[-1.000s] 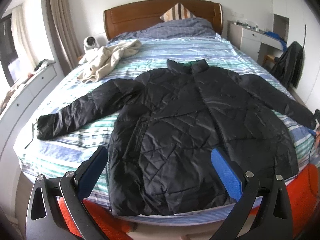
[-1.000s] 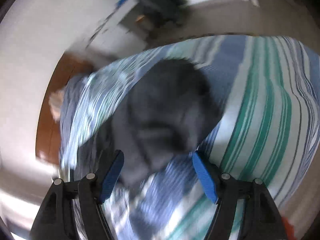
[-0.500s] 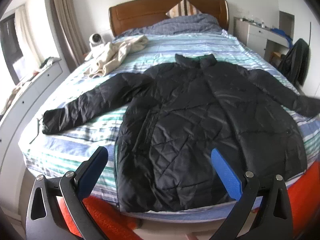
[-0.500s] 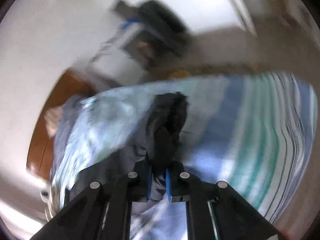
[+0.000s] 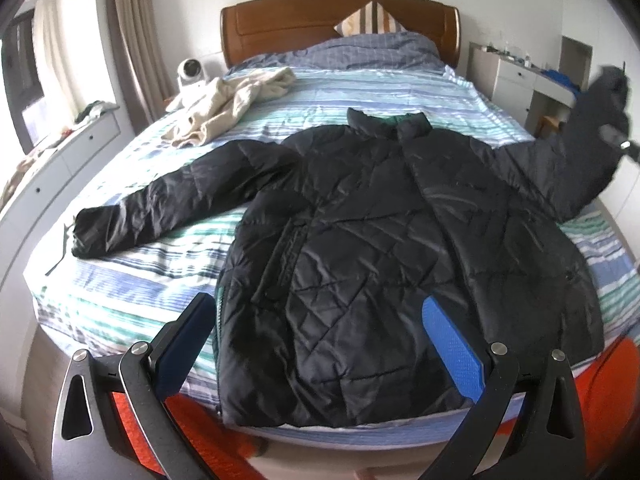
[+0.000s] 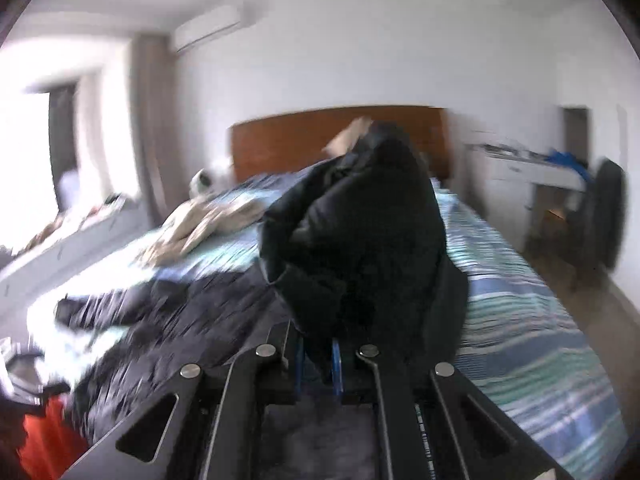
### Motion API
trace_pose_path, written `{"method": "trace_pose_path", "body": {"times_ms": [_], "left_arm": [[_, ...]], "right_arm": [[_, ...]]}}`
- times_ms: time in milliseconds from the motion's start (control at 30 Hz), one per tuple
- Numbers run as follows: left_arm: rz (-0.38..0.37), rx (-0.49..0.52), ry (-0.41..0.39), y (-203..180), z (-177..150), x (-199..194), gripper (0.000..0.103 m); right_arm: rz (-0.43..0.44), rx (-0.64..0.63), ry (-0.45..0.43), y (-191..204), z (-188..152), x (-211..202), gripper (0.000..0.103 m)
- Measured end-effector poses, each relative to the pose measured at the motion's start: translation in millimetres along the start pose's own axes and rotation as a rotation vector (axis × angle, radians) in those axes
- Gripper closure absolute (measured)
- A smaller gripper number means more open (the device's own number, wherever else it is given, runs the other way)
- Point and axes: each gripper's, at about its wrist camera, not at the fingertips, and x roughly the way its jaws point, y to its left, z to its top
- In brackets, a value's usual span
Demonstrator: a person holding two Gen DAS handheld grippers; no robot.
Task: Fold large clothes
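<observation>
The black quilted jacket (image 5: 380, 248) is spread on the striped bed (image 5: 120, 304). Its sleeve (image 6: 360, 240) is clamped in the right hand-held gripper (image 6: 318, 364) and raised; folding across the body is judged next. The left hand-held gripper (image 5: 320, 344) is held apart, empty.

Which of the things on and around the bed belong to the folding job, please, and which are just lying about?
Part of the job: black quilted jacket; its sleeve, pinched in the right gripper; left gripper, open.

Lying about: beige garment; striped pillow; small white fan.
</observation>
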Motion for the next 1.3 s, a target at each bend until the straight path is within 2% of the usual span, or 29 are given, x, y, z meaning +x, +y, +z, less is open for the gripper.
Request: {"method": "trace_pose_path", "body": {"times_ms": [133,167,300,367,400,433,533,600,633,667,767,833,867,900,933,1000,1033,1133,1300], "left_arm": [[-0.005,-0.017,0.02,7.6,-3.5,7.7,0.001],[-0.012,-0.027,0.029,9.8,-3.3,11.0,0.001],[-0.075,-0.079,0.046,17.1,2.4,25.3,0.001],[-0.109,-0.076,0.043,14.3,6.2,28.8,0.001],[-0.139,-0.076,0.039,12.1,9.9,30.6,0.001],[-0.173,-0.079,0.037,10.5,13.3,32.0,0.001],[-0.3,-0.093,0.054,3.8,24.5,40.3,0.001],[-0.403,-0.098,0.082,-4.1,32.8,52.1,0.001],[-0.428,-0.091,0.092,-9.2,35.8,57.8,0.001],[-0.446,-0.073,0.103,-18.4,39.2,67.6,0.001],[-0.439,-0.025,0.141,-47.0,47.0,96.2,0.001],[-0.467,0.012,0.166,-67.4,49.7,112.0,0.002],[-0.46,0.032,0.184,-79.5,49.9,122.0,0.005],[-0.446,0.053,0.207,-89.2,49.4,130.8,0.025],[-0.443,0.073,0.233,-96.7,48.6,136.9,0.056],[-0.452,0.077,0.276,-104.6,48.4,144.8,0.083],[-0.449,0.061,0.278,-104.7,51.4,144.7,0.088],[-0.456,0.062,0.249,-95.2,70.8,135.1,0.091],[-0.36,0.102,0.14,-56.0,120.6,125.6,0.091]], "right_arm": [[0.087,-0.05,0.101,43.2,-32.7,42.1,0.093],[0.097,-0.057,0.119,55.5,-44.9,34.3,0.093],[0.145,-0.064,0.207,81.8,-76.6,47.3,0.089],[0.189,-0.063,0.258,91.9,-85.3,50.7,0.062],[0.221,-0.057,0.273,97.5,-92.9,45.1,0.026],[0.249,-0.048,0.27,101.6,-97.6,42.3,0.012],[0.294,-0.043,0.272,103.2,-104.2,20.9,0.012],[0.292,-0.033,0.266,96.1,-108.8,0.6,0.012],[0.288,-0.021,0.269,90.2,-113.0,-8.6,0.012],[0.285,-0.009,0.274,89.8,-116.8,-11.6,0.012],[0.257,0.058,0.303,68.2,-127.7,-34.3,0.012],[0.222,0.098,0.308,55.7,-135.3,-48.5,0.012],[0.208,0.11,0.307,51.7,-135.9,-52.6,0.012],[0.187,0.126,0.304,46.0,-138.0,-58.9,0.012],[0.159,0.148,0.294,37.0,-138.6,-68.3,0.012],[0.127,0.175,0.278,25.2,-135.6,-78.3,0.012],[0.104,0.186,0.267,17.4,-133.2,-84.3,0.012],[0.042,0.194,0.24,-4.3,-122.7,-88.9,0.012],[0.005,0.162,0.226,-29.9,-97.6,-74.2,0.013]]}}
